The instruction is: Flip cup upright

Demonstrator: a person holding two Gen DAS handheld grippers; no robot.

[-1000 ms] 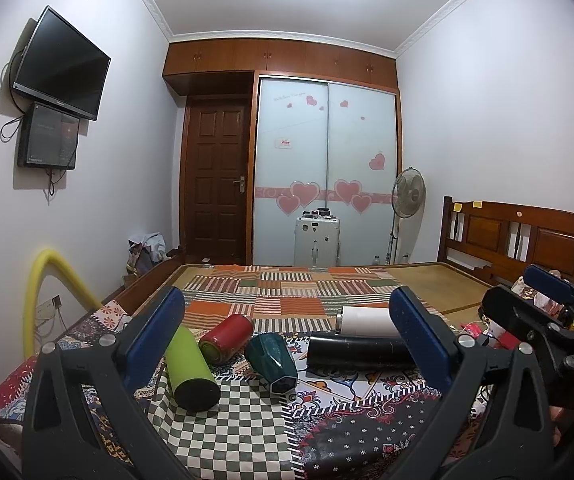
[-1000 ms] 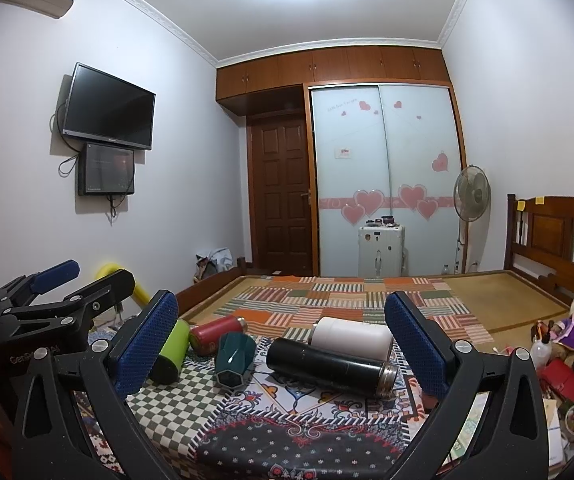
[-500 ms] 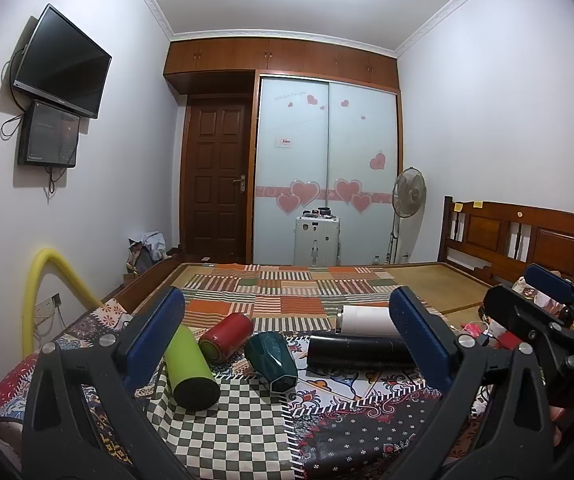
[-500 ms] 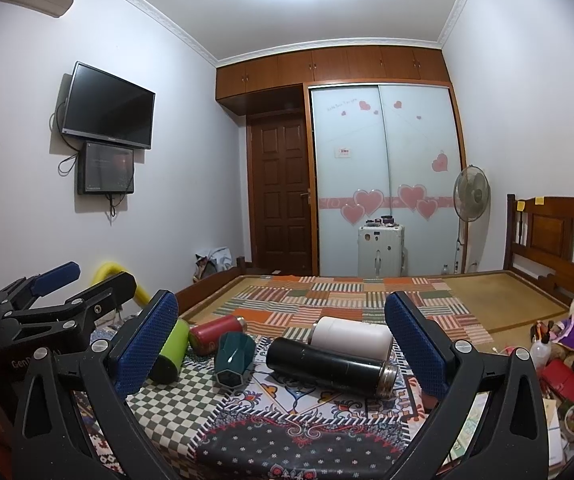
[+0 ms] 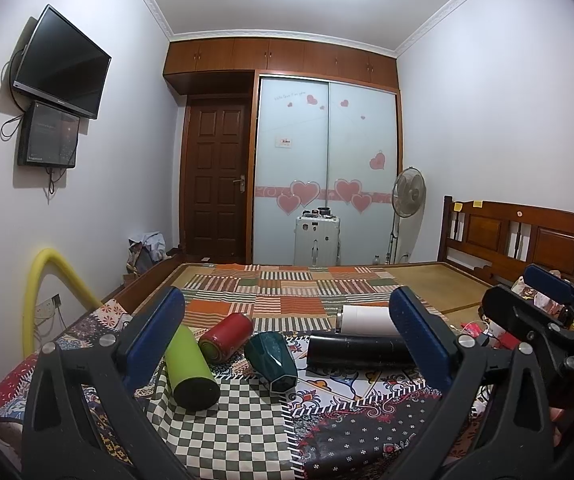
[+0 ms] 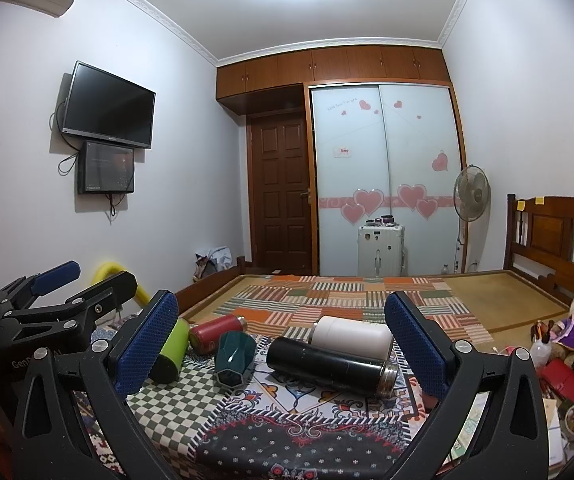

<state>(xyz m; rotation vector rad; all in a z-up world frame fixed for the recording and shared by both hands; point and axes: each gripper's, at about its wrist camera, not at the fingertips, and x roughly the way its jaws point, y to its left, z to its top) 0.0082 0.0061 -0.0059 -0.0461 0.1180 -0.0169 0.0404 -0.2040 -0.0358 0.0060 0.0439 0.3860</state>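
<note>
Both grippers hovering short of the bed, jaws standing wide apart and gripping nothing: left gripper (image 5: 287, 344), right gripper (image 6: 281, 344). Five vessels lying on their sides on the patchwork bedspread (image 5: 223, 432), all framed between the blue textured pads (image 6: 147, 344), probably laid down as flip candidates. Nearest the middle of both jaw gaps: dark teal cup (image 5: 273, 360), faceted, glossy, likely ceramic, open hexagonal mouth facing the cameras in the right wrist view (image 6: 234, 360); judging it the task's cup, not yet touched. Toward the left pad: lime-green tumbler (image 5: 189, 364), smooth cylinder, dark base toward the lens, partly hidden behind the pad in the right view. Beyond it, red bottle (image 5: 227, 336), glossy, touching or nearly touching the green one. Toward the right pad: long black flask (image 6: 329, 364), matte body with a steel ring at one end, and behind it a white flask (image 6: 353, 336), rounded, satin finish; the two lying side by side, seemingly in contact. Soft quilted fabric underneath, probably stopping round bodies from rolling. Wide jaws suiting an approach over the teal cup's facets.
</note>
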